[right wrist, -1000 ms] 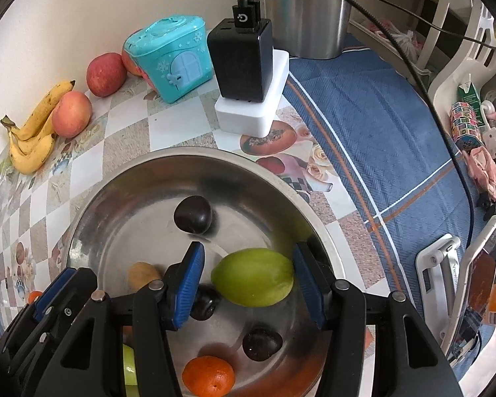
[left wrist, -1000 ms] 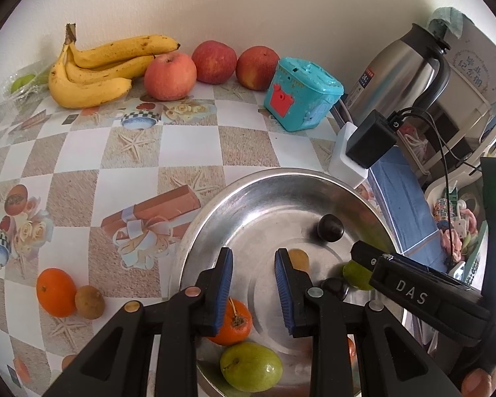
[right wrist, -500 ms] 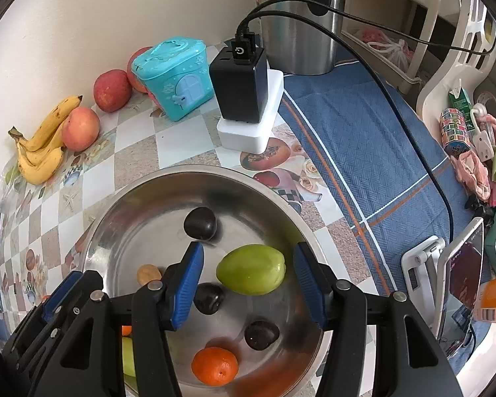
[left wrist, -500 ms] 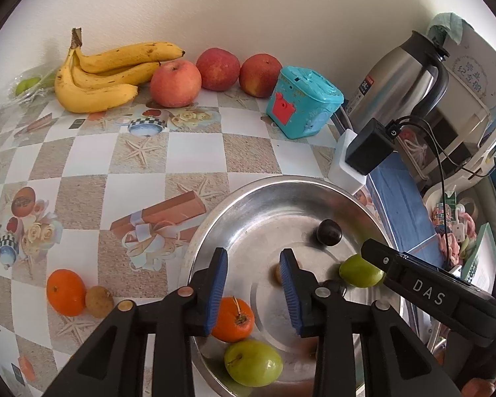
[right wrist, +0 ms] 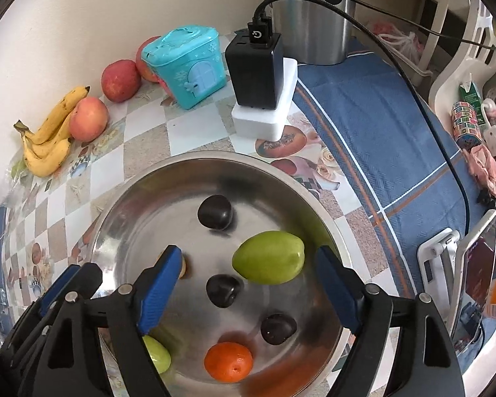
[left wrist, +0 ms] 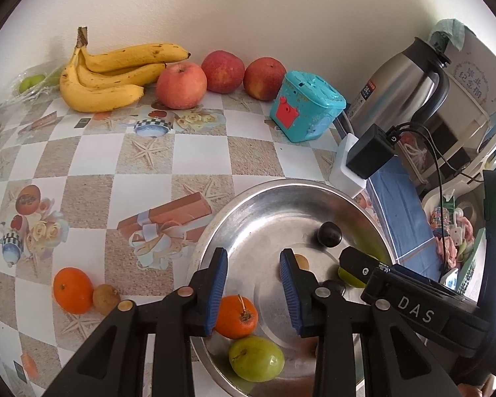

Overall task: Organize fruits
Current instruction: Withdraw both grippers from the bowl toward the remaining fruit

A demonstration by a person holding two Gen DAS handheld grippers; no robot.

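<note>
My steel bowl (right wrist: pixel 330 235) holds a large green fruit (right wrist: pixel 268 257) lying on its side, three dark plums (right wrist: pixel 215 212), an orange (right wrist: pixel 228 361) and a smaller green fruit (left wrist: pixel 256 358). Bananas (left wrist: pixel 115 72) and three apples (left wrist: pixel 181 85) sit by the wall; another orange (left wrist: pixel 72 289) lies on the table.

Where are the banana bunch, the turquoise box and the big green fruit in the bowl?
banana bunch (left wrist: pixel 115 76), left wrist view, middle banana.
turquoise box (right wrist: pixel 188 66), right wrist view, front wall.
big green fruit (right wrist: pixel 268 257), right wrist view, its middle.

A checkered table (left wrist: pixel 198 152) is carrying bananas (left wrist: pixel 109 76) and apples (left wrist: pixel 182 86) upper left, a steel bowl (left wrist: pixel 248 205) lower right, an orange (left wrist: pixel 72 289) lower left.
</note>
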